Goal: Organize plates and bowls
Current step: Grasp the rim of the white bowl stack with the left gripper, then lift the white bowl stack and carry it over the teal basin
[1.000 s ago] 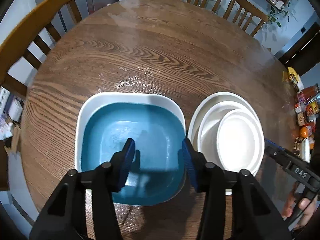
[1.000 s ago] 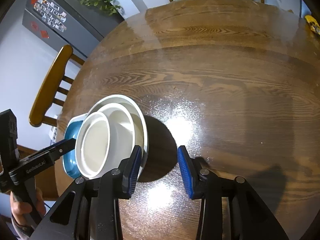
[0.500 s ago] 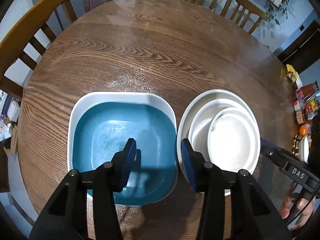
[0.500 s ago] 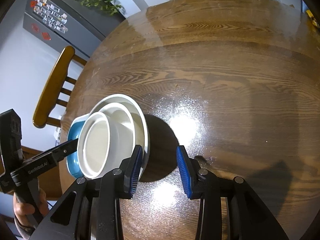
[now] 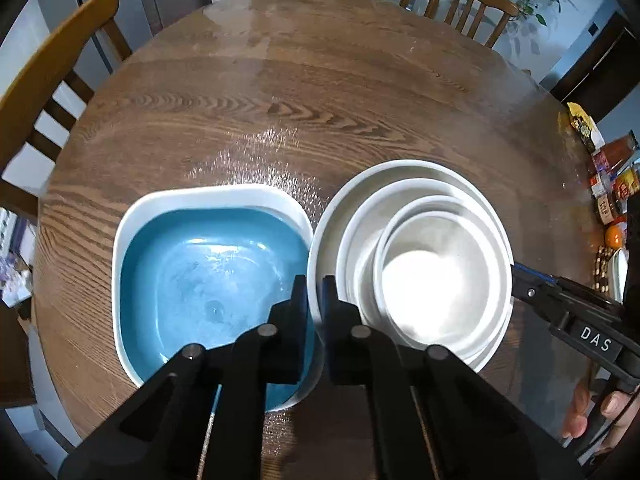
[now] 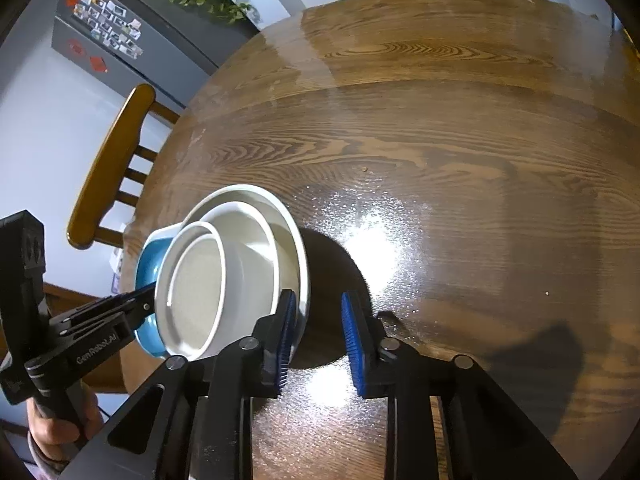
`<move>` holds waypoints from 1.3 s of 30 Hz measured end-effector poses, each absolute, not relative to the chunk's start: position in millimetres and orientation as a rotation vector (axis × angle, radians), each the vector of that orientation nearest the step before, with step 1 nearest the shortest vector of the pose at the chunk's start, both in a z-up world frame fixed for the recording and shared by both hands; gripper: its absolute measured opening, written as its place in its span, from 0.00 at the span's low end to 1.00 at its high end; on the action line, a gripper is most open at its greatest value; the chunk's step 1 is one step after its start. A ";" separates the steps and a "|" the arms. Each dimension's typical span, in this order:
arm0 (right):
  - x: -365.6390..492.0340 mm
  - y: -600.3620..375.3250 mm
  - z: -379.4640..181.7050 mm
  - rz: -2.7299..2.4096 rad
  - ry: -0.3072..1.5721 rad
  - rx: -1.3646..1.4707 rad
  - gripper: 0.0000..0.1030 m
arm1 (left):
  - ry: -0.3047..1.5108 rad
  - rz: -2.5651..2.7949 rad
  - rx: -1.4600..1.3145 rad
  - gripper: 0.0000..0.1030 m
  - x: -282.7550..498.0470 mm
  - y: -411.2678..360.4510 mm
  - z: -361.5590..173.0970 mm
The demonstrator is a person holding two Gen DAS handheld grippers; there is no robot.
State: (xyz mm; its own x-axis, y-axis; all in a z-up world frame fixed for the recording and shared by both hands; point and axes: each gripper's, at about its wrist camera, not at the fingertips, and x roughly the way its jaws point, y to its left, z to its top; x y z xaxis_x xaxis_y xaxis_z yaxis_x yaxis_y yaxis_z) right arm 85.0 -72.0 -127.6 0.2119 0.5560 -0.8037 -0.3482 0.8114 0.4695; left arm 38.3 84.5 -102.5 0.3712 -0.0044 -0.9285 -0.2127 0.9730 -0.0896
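Note:
A square blue dish (image 5: 200,272) with a white outside sits on the round wooden table (image 5: 320,100). Touching its right side is a large white plate (image 5: 400,168) with a medium bowl and a small white bowl (image 5: 432,280) nested in it. My left gripper (image 5: 316,284) is shut on the plate's left rim, right beside the blue dish's edge. In the right wrist view, my right gripper (image 6: 320,308) straddles the right rim of the plate (image 6: 256,192). Its jaws are closing: the left pad lies against the rim and the right pad stands apart.
Wooden chairs (image 5: 60,80) ring the table. Packets and jars (image 5: 608,184) crowd a surface off the table's right edge. A fridge with magnets (image 6: 112,40) stands behind. A hand (image 6: 52,428) holds the left gripper's handle. The table's far half is bare wood.
My left gripper slid right from over the blue dish to the plate's left rim and shut there. The right gripper's jaws narrowed around the plate's right rim without shifting place.

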 end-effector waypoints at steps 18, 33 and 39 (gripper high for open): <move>76.6 -74.6 -115.2 0.620 1.155 0.199 0.10 | 1.128 0.145 -0.169 0.02 29.7 68.4 -91.0; 56.0 -68.6 -81.9 0.636 1.078 0.149 0.10 | 1.041 0.163 -0.158 0.02 12.1 74.3 -64.3; 48.1 -56.0 -70.3 0.655 1.057 0.135 0.10 | 1.003 0.181 -0.165 0.02 0.4 83.4 -53.0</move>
